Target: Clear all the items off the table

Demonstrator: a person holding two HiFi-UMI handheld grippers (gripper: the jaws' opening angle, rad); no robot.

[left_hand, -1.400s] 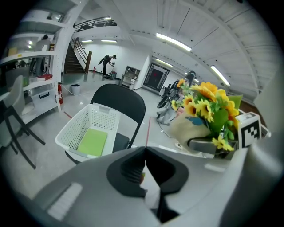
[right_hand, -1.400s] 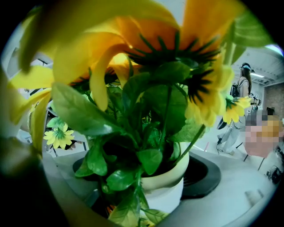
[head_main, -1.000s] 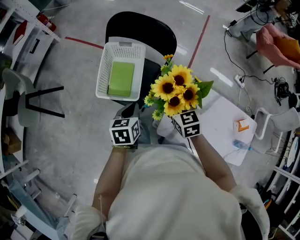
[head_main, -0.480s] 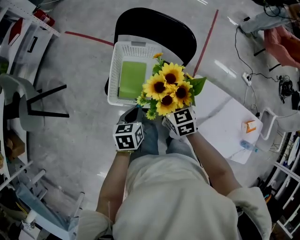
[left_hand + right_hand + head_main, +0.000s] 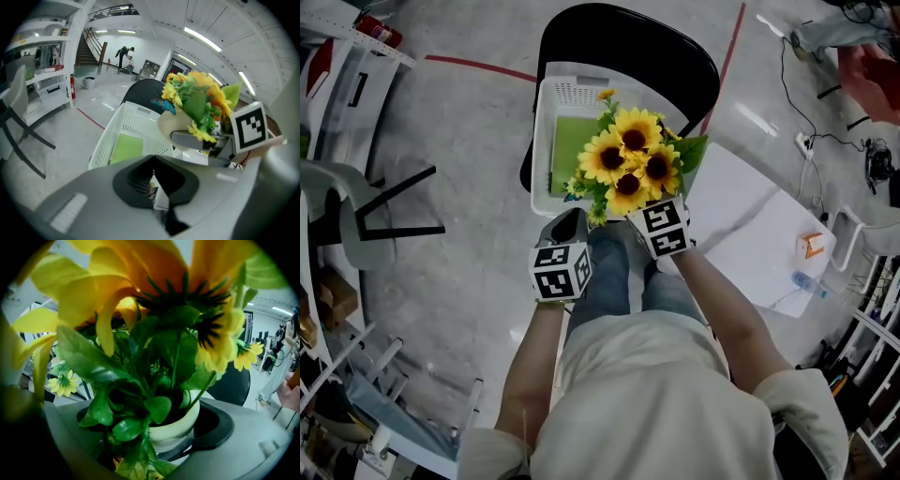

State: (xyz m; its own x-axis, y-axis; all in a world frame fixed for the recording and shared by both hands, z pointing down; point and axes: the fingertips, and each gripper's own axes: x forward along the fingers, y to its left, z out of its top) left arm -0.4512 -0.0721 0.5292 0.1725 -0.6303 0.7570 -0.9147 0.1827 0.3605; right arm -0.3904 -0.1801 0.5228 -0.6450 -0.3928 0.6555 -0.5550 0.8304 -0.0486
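Your right claw (image 5: 157, 430) is gripping a cream flower pot (image 5: 180, 430). Its jaws are standing wide apart, and the pads are pressing on the pot's two sides. The pot is sitting upright between them, with green leaves spilling over its rim. The sunflowers (image 5: 630, 161) are rising out of the pot and filling most of the right gripper view.

Your left claw (image 5: 152, 180) is staying empty, with its jaws closed together and nothing between them. It is pointing downward just beside your right claw, on its left, short of the basket's near edge.

In the head view the pot and its flowers are hanging over the right side of a white basket (image 5: 542, 159). A flat green pad (image 5: 565, 150) is lying on the basket's bottom, toward its left side. From the left gripper view the pot is showing above the basket's right wall, and I cannot tell whether it is touching the basket.

The basket is resting on the seat of a black chair (image 5: 628, 37), which is standing on the grey floor (image 5: 469, 122).

The white bench (image 5: 750, 234) is standing to your right, well apart from the basket. A small orange box (image 5: 812, 246) is sitting near the bench's right edge. A clear bottle (image 5: 806, 281) is lying near that same edge, just beside the box.
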